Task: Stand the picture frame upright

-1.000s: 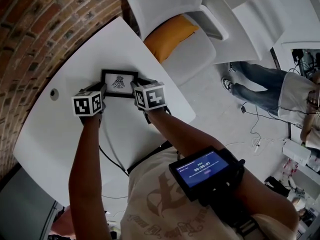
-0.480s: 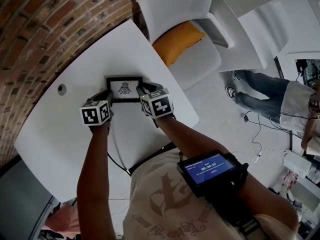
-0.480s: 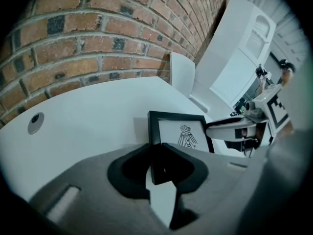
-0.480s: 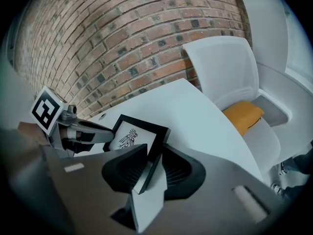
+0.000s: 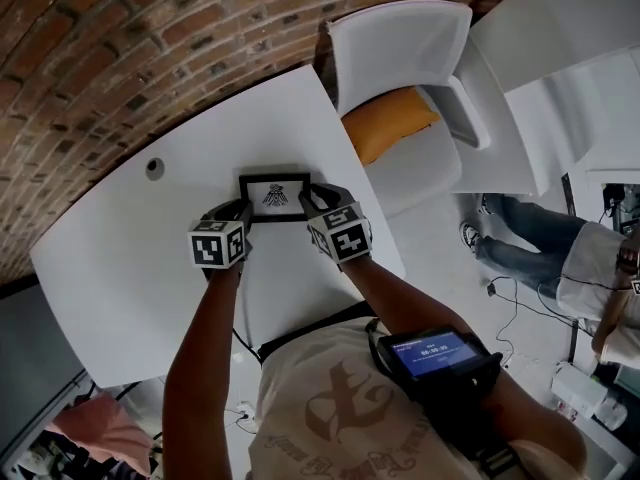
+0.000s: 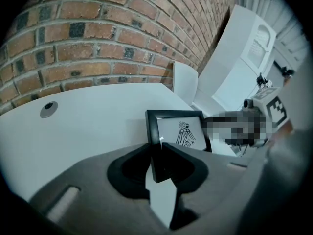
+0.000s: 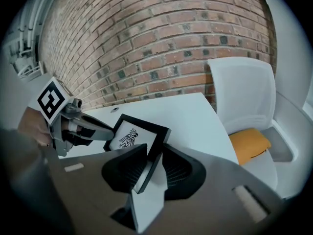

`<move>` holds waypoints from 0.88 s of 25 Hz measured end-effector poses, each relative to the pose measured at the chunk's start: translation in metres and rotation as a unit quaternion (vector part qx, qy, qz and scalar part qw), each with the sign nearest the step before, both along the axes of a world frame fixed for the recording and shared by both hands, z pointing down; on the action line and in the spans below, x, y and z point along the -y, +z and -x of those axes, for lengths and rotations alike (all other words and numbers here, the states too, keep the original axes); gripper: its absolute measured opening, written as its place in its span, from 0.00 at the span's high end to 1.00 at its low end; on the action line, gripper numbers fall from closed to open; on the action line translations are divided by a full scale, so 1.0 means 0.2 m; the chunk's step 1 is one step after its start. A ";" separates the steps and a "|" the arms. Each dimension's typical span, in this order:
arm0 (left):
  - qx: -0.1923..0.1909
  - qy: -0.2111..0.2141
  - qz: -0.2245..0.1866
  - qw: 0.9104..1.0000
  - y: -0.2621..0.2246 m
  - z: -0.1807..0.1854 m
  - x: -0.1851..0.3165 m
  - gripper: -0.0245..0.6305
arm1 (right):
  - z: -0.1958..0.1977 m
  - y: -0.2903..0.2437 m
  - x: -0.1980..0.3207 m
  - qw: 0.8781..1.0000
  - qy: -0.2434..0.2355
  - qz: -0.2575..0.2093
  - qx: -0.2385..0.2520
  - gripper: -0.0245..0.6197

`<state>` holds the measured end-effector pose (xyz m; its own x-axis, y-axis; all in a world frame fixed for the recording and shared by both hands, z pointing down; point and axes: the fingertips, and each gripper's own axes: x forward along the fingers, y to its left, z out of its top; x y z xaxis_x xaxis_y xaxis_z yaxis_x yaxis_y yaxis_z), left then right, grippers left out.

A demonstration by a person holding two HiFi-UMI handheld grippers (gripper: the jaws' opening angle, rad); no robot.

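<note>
A person's two handheld grippers hold a black picture frame (image 5: 274, 197) over a white table (image 5: 140, 258) that stands against a red brick wall (image 5: 100, 58). The left gripper (image 5: 240, 208) has its jaws closed on the frame's left edge, and its own view shows both dark pads pressed against the black moulding near the lower corner. The right gripper (image 5: 312, 200) clamps the frame's right edge in the same way. Its jaws have just been opening slightly, with the pads on either face of the moulding and the edge between them.

The frame sits between the two grippers with its face tilted back towards the person, showing a black bird-like figure on white paper. Whether its lower edge touches the tabletop cannot be told, since the gripper bodies hide it.

A round cable grommet (image 5: 154, 167) is set into the table to the left of the frame, well apart from it. Past the table's far corner stands a white chair (image 5: 400, 48) with an orange cushion (image 5: 390, 123) on its seat. A small device with a lit screen (image 5: 435, 353) is strapped to the person's right forearm. At the right edge of the head view, the jeans-clad legs of a second person (image 5: 530, 248) stretch across the pale floor.
</note>
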<state>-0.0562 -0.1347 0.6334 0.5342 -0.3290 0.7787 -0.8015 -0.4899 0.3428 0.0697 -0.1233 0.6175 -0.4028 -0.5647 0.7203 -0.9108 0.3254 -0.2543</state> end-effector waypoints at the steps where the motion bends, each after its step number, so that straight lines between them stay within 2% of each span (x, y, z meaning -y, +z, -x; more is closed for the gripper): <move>1: -0.001 -0.006 -0.001 1.000 -0.01 0.00 -0.01 0.84 | 0.00 -0.01 0.01 1.000 -0.010 -0.006 -0.003 0.80; 13: -0.010 -0.070 -0.004 0.997 -0.04 0.12 -0.06 0.85 | 0.12 -0.12 0.12 0.992 -0.116 -0.053 -0.021 0.83; 22: -0.010 -0.112 -0.021 0.993 -0.07 0.25 -0.02 0.86 | 0.25 -0.15 0.20 0.988 -0.138 -0.067 -0.008 0.84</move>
<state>-0.1053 -0.1303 0.6185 0.4595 -0.4736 0.7514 -0.8850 -0.3153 0.3425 0.0199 -0.1628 0.5866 -0.5436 -0.5260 0.6541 -0.7861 0.5921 -0.1773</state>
